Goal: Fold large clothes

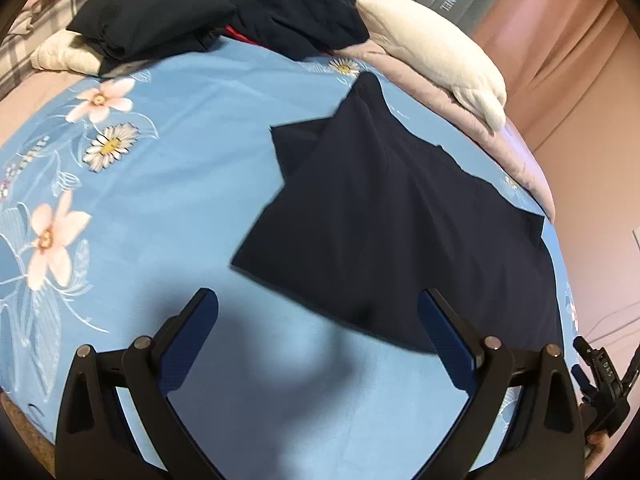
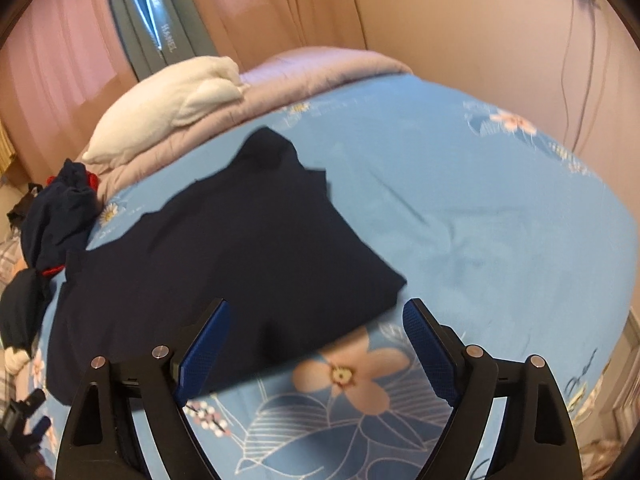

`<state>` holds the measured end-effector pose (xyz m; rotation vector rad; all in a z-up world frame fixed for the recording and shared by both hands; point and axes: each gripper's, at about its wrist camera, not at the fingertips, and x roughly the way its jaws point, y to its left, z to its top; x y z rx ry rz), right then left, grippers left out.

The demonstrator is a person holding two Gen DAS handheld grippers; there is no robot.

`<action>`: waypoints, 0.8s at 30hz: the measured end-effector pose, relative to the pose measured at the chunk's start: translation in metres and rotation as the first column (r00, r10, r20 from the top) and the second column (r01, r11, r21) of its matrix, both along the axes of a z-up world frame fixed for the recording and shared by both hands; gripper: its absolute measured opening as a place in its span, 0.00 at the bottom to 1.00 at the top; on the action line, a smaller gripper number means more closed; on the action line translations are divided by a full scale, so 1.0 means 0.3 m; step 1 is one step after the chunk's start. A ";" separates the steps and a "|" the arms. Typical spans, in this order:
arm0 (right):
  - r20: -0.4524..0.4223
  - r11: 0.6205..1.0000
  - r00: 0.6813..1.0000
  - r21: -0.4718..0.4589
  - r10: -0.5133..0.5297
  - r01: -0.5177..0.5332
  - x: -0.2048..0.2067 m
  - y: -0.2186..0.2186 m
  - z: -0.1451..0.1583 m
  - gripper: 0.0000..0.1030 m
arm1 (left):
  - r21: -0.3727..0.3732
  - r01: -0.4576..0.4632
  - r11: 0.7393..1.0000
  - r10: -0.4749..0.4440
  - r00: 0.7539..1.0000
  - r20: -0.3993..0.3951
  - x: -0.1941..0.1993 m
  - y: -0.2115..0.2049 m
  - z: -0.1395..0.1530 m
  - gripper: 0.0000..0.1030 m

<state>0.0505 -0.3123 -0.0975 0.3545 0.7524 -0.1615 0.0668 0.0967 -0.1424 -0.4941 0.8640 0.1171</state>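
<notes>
A dark navy garment (image 1: 384,216) is laid out on the blue floral bedsheet (image 1: 168,184), with its near hem toward the two grippers and its narrower end pointing toward the white pillow (image 1: 436,56) at the far side of the bed. The left gripper (image 1: 318,320) is held just short of the garment's near edge, fingers spread wide with nothing between them; its right finger is seen over the cloth, though contact cannot be told. The right gripper (image 2: 316,328) is likewise held wide and empty above the garment's near corner, the cloth (image 2: 224,248) lying partly between its fingers. A heap of other dark clothes (image 1: 224,20) is piled beyond the garment, beside the pillow. The garment is judged to be only partly folded, one flap lying doubled over near its far end. From here, the sheet could be pinched together with the cloth if the fingers are closed too low, and the bedding would then be dragged. A single layer could also be caught at the doubled edge, so that the fold would be pulled open. Uneven grasps at the two corners would leave a skewed crease.
</notes>
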 end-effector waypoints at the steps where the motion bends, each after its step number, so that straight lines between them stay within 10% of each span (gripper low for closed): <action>1: -0.014 1.000 1.000 0.015 -0.009 0.009 0.003 -0.010 -0.022 0.85 | -0.007 0.002 1.000 -0.002 1.000 0.000 0.006 -0.006 -0.011 0.97; 13: -0.064 0.967 0.998 0.252 -0.008 0.024 0.073 -0.061 -0.178 0.85 | -0.126 -0.028 0.992 0.025 0.999 -0.024 0.154 0.004 -0.121 0.96; 19: -0.054 0.970 0.998 0.244 0.012 0.001 0.120 -0.038 -0.176 0.85 | -0.187 -0.061 0.980 0.061 0.998 -0.008 0.212 0.032 -0.143 0.77; 24: -0.040 0.959 0.999 0.283 0.018 -0.006 0.165 -0.031 -0.203 0.66 | -0.141 -0.027 0.990 0.028 1.000 0.007 0.251 0.003 -0.128 0.35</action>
